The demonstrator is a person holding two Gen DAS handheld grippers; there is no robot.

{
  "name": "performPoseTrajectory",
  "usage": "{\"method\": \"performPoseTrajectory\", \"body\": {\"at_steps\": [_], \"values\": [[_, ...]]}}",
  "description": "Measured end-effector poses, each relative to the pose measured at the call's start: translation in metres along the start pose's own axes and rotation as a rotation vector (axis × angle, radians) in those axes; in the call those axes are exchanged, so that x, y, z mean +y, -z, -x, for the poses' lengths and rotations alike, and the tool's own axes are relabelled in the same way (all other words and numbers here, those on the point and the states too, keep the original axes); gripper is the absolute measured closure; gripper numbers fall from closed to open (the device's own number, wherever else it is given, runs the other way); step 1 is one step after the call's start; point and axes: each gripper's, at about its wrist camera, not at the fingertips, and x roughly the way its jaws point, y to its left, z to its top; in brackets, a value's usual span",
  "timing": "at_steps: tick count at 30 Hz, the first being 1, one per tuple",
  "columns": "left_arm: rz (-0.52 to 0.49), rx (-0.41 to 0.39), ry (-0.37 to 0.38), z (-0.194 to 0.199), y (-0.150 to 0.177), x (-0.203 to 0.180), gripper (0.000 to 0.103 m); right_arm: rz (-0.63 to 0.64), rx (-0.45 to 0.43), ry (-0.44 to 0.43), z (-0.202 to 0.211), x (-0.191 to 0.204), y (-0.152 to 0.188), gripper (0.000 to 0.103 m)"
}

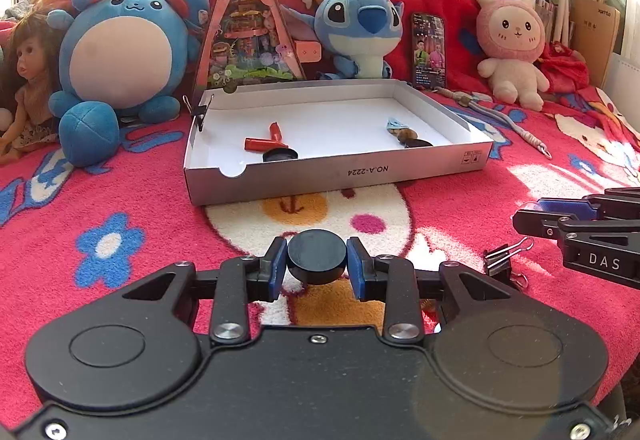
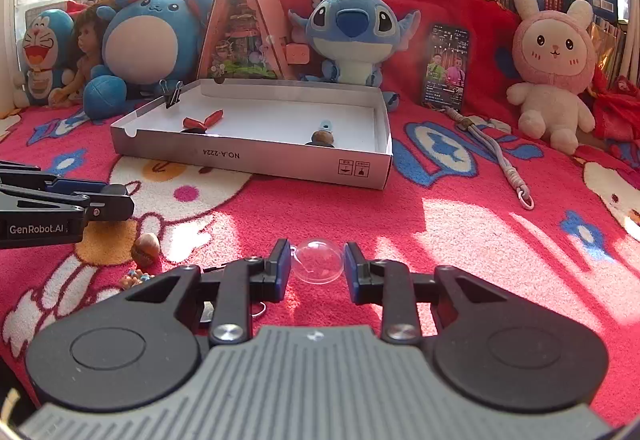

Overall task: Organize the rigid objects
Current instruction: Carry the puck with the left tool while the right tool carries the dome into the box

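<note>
A: Our left tongs are clamped on the black disc, held low over the blanket, short of the white box where we judge it belongs.

B: Our right tongs bracket the clear dome, pads apart; contact unclear. Box contents half hidden by its wall.
</note>
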Motion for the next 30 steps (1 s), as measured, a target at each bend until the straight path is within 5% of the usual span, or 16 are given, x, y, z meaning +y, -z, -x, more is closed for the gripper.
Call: {"method": "performPoseTrajectory", "body": {"at_steps": [15, 30], "values": [[0.122, -0.062, 0.016, -0.035, -0.075, 0.036, 0.072, -0.105, -0.009, -0.022, -0.036, -0.022, -0.062, 0.069], [0.235, 0.047, 0.046, -0.143, -0.141, 0.053, 0.072, -0.22, 0.091, -0.037, -0.126, -0.044, -0.132, 0.07]]}}
